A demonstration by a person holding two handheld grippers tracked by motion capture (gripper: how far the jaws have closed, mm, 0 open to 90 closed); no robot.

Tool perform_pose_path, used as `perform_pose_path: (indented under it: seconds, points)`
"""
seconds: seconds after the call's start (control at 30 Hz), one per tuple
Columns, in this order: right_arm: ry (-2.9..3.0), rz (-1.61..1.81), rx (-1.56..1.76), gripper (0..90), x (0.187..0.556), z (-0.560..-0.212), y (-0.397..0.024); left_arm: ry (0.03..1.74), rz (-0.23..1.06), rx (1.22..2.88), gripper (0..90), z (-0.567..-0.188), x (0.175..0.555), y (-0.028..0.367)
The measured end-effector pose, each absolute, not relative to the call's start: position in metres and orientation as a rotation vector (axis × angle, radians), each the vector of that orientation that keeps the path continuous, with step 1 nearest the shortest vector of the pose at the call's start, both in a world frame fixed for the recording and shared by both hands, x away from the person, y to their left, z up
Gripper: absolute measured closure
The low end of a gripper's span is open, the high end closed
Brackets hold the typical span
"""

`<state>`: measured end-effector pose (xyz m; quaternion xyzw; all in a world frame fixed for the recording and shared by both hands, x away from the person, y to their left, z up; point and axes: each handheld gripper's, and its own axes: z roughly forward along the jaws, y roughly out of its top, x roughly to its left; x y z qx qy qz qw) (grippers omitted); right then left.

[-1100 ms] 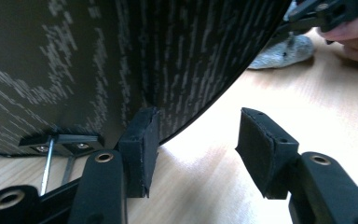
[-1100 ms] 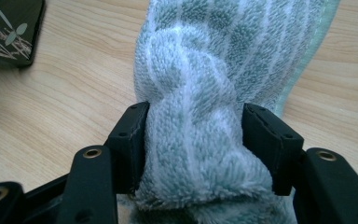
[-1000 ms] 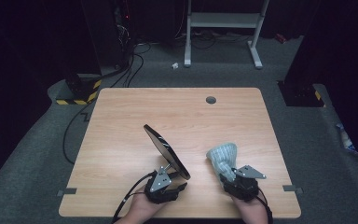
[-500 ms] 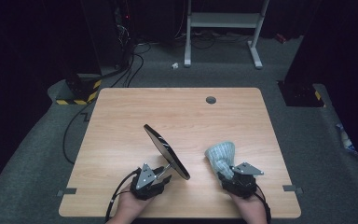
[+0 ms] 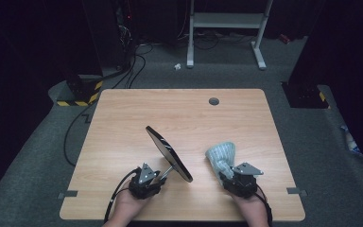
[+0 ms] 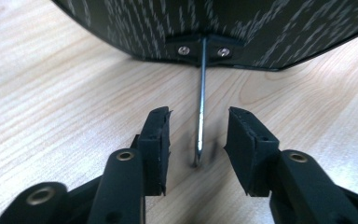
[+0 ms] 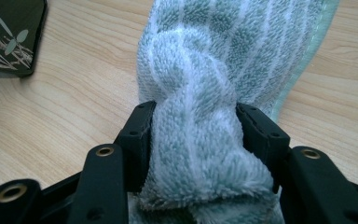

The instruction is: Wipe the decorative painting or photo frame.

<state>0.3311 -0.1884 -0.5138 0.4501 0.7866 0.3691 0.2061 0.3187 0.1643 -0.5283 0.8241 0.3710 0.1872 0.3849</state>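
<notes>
A dark oval panel (image 5: 168, 151) stands tilted on the wooden table (image 5: 123, 123), propped on a thin wire leg (image 5: 168, 170). My left gripper (image 5: 162, 176) sits just left of it near the front edge. In the left gripper view the wire leg (image 6: 201, 93) runs down from the panel's back (image 6: 144, 23) between the jaws of the left gripper (image 6: 198, 135); they have just been closing and neither pad touches the wire. My right gripper (image 5: 224, 172) is shut on a pale green striped towel (image 5: 221, 153), its jaws having just squeezed further into the towel (image 7: 214, 56).
A round cable hole (image 5: 213, 101) lies near the table's far edge. Beyond the table stand a white frame (image 5: 227, 28) and cables on the dark floor. In the right gripper view, a corner of the panel (image 7: 9, 32) with a leaf pattern lies at the upper left.
My left hand has drawn back to the left along the front edge, away from the panel's underside. The panel stays propped in place. The right hand and towel have hardly shifted.
</notes>
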Motion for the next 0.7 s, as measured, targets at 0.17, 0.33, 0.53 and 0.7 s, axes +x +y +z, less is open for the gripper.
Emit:
perform_pose_path:
  seconds: [0.17, 0.33, 0.53, 0.7]
  points:
    - [2.187, 1.017, 1.248, 52.4, 0.330, -0.515, -0.188, 0.942, 0.407, 2.094, 68.3, -0.529, 0.325, 0.165]
    - [2.190, 0.990, 1.234, 56.1, 0.330, -0.518, -0.185, 0.935, 0.340, 2.080, 75.7, -0.529, 0.332, 0.164]
    - [2.170, 0.993, 1.234, 65.6, 0.328, -0.519, -0.184, 0.935, 0.352, 2.089, 87.3, -0.529, 0.337, 0.159]
    - [2.137, 1.024, 1.193, 66.7, 0.327, -0.507, -0.181, 0.968, 0.378, 2.074, 88.5, -0.529, 0.344, 0.155]
